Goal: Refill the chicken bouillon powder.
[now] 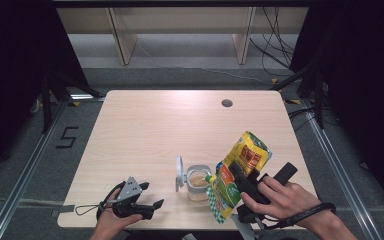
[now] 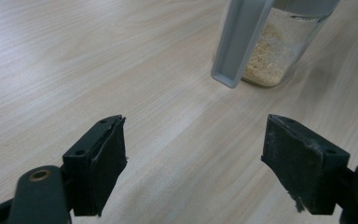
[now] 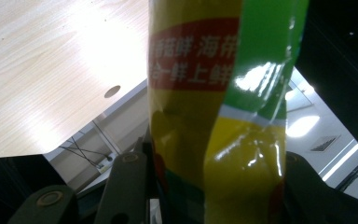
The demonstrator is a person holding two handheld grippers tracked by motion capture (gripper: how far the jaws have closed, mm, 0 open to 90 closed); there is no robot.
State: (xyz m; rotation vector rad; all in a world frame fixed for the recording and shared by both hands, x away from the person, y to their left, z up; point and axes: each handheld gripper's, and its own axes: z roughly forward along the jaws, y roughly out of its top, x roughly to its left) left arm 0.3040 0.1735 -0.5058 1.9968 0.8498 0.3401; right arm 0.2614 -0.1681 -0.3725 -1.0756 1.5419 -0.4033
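Observation:
A yellow, green and red food bag (image 1: 235, 172) is tilted with its lower end down over a small clear jar (image 1: 198, 182) that holds beige granules. My right gripper (image 1: 243, 180) is shut on the bag, and in the right gripper view the bag (image 3: 214, 116) sits squeezed between both jaws. The jar's grey lid (image 1: 180, 173) stands flipped up at its left side. My left gripper (image 1: 150, 207) rests open near the table's front edge, left of the jar. In the left gripper view the jar (image 2: 272, 46) and its lid (image 2: 242, 42) stand ahead of the open jaws.
The wooden table (image 1: 170, 130) has a round cable hole (image 1: 227, 103) at the far right. Shelving legs and cables lie on the floor beyond the far edge. The table's front edge runs close under both hands.

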